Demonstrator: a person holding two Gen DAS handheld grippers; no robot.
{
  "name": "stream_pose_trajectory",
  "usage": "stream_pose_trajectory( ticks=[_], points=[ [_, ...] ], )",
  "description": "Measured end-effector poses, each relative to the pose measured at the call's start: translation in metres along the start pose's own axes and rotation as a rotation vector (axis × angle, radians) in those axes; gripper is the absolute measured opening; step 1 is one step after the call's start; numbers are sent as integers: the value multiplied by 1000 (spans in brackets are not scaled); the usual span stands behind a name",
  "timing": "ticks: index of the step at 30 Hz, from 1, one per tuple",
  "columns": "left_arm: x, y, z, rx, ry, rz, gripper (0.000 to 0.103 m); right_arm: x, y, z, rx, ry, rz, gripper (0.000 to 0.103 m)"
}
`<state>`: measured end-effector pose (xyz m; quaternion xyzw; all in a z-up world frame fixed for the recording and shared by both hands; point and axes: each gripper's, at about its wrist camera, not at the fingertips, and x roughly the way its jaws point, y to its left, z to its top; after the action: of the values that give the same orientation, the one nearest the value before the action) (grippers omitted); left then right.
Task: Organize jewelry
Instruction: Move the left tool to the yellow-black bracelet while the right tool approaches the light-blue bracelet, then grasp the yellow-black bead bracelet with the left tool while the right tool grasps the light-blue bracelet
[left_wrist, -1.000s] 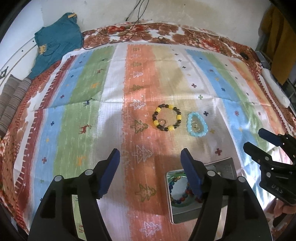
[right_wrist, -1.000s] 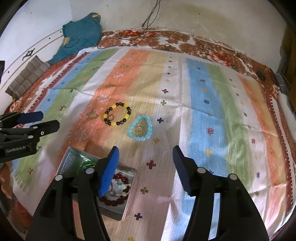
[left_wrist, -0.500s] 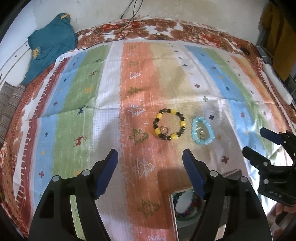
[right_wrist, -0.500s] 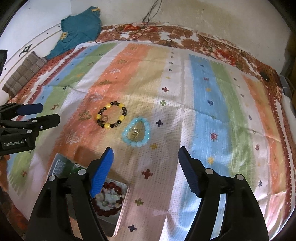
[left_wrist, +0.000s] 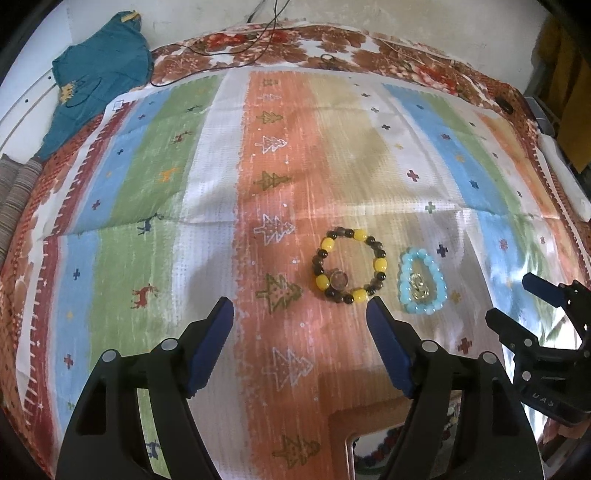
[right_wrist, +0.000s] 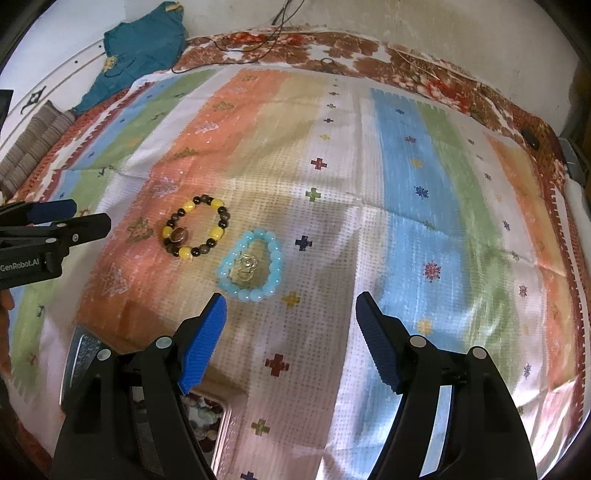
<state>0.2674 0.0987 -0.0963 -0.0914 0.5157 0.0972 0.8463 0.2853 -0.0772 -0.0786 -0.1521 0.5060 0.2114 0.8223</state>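
Observation:
A yellow and dark bead bracelet and a light blue bead bracelet with a gold charm lie side by side on the striped cloth. A metal tin with bracelets inside sits at the near edge, mostly hidden behind the fingers. My left gripper is open and empty, just short of the yellow bracelet. My right gripper is open and empty, just short of the blue bracelet. Each gripper shows at the side of the other's view.
The striped cloth covers a floral bedspread. A teal garment lies at the far left corner, with cables along the wall. Folded striped fabric lies at the left edge.
Both grippers have moved forward over the tin toward the two bracelets, which now lie closer to the fingertips. The tin has slipped down to the bottom of both views.

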Motion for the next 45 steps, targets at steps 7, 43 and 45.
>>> stream_pose_trajectory(
  ticks=[7,43,45],
  points=[
    [10,-1,11,-7,3,-11,74,9,0,6,4,-2,1,72],
    [102,-2,29,47,108,-21,55,89,-1,24,-26,134,-48,72],
    [105,-3,29,62,119,7,37,90,3,22,-49,132,-64,72]
  ],
)
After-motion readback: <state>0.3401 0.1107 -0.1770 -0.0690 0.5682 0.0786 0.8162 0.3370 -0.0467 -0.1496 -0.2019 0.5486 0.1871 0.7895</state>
